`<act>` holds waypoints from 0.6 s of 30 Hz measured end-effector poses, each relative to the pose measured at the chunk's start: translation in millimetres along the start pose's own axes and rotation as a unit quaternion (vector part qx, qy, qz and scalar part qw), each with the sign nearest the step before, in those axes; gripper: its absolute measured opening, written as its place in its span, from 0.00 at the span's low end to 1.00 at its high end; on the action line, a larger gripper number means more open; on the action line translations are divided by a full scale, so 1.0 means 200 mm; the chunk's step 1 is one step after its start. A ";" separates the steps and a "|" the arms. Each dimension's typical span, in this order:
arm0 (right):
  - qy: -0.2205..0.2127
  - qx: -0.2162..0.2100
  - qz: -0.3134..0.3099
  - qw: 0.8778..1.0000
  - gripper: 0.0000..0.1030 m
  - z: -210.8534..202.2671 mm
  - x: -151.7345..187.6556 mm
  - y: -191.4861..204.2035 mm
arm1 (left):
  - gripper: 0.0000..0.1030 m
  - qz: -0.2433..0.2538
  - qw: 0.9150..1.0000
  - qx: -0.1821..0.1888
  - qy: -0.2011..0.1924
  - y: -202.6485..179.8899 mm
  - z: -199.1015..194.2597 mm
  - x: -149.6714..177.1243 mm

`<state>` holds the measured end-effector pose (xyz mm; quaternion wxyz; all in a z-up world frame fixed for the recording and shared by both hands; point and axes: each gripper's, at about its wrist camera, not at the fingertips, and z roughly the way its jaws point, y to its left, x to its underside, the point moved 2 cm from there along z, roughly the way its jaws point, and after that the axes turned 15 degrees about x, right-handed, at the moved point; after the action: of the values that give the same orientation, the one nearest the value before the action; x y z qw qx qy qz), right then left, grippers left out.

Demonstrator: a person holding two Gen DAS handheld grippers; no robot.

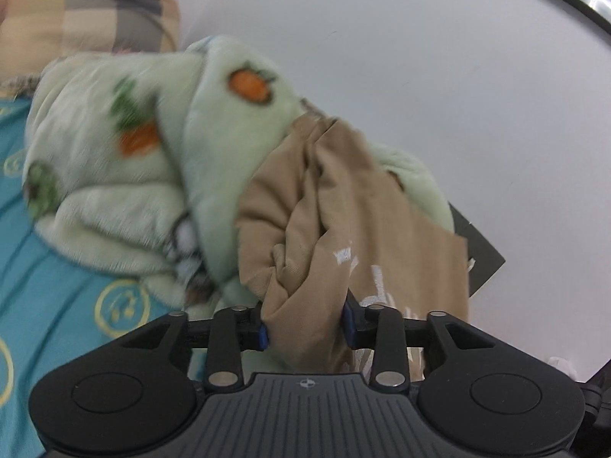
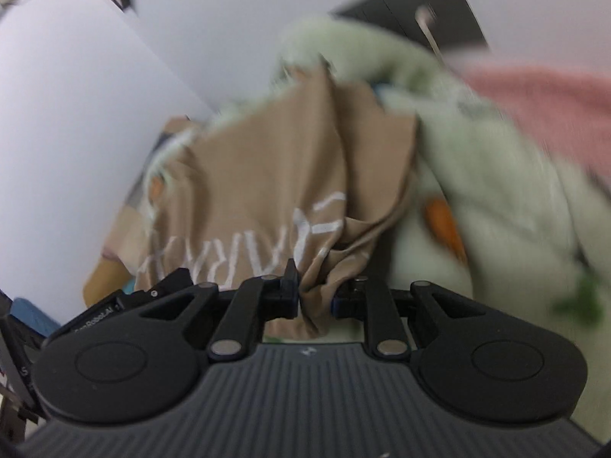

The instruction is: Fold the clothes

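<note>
A tan T-shirt [image 1: 343,210] with white lettering hangs crumpled in front of both cameras, draped against a pale green fleece blanket [image 1: 114,175] printed with orange carrots. My left gripper [image 1: 305,328] is shut on a bunched fold of the shirt, and the cloth fills the gap between its blue pads. In the right wrist view the same tan T-shirt [image 2: 259,175] shows its lettering upside down. My right gripper [image 2: 316,297] pinches another bunch of it between narrow jaws. The green blanket [image 2: 496,191] lies to the right there, blurred.
A teal bed sheet [image 1: 57,305] with yellow rings lies lower left, and a checked pillow [image 1: 88,19] sits at the top left. A white wall [image 1: 420,76] stands behind. A pink cloth [image 2: 542,114] and a dark cabinet [image 2: 401,4] are at the upper right.
</note>
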<state>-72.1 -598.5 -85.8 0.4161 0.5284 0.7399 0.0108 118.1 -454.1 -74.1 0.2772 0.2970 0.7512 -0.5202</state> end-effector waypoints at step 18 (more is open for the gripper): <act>-0.117 0.004 -0.098 0.988 0.93 -0.84 0.00 0.23 | 1.00 0.166 0.985 -0.049 -0.002 -0.67 -0.77 -0.07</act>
<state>-141.9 -505.7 45.4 0.4964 0.4529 0.7345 -0.0947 13.0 -349.5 66.3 0.3756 0.4028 0.7153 -0.4301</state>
